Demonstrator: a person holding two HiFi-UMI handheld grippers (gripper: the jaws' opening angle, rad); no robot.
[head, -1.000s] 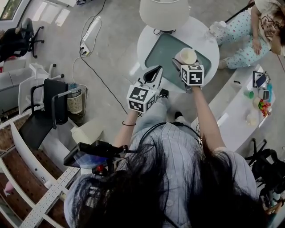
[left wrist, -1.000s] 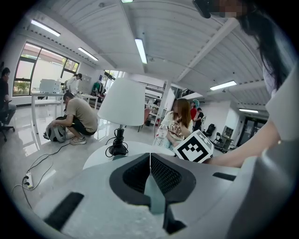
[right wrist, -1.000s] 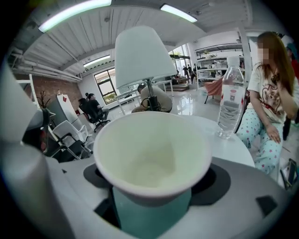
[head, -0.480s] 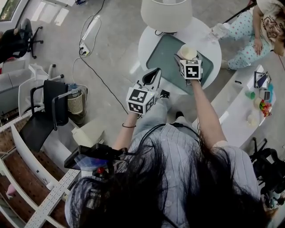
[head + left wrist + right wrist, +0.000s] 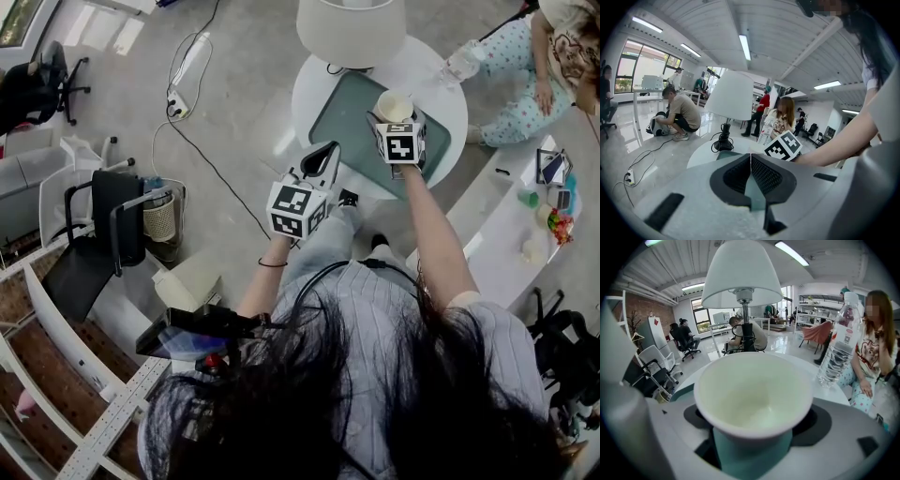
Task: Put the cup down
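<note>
An empty pale paper cup [image 5: 752, 401] fills the right gripper view, upright between the jaws of my right gripper [image 5: 752, 446], which is shut on it. From the head view the cup [image 5: 394, 105] hangs over the green mat [image 5: 347, 112] on the round white table [image 5: 433, 86], with the right gripper [image 5: 397, 127] just behind it. My left gripper [image 5: 322, 161] is held short of the table's near edge, and in the left gripper view its jaws [image 5: 750, 176] are closed together on nothing.
A white lamp [image 5: 351, 28] stands at the table's far side, and a clear water bottle [image 5: 839, 345] at its right. A person sits beyond the bottle [image 5: 525, 66]. A white bench with small items [image 5: 525, 211] lies right; a power strip and cables [image 5: 187, 66] lie on the floor left.
My right gripper has carried the cup a little farther out over the green mat. The left gripper has stayed in place.
</note>
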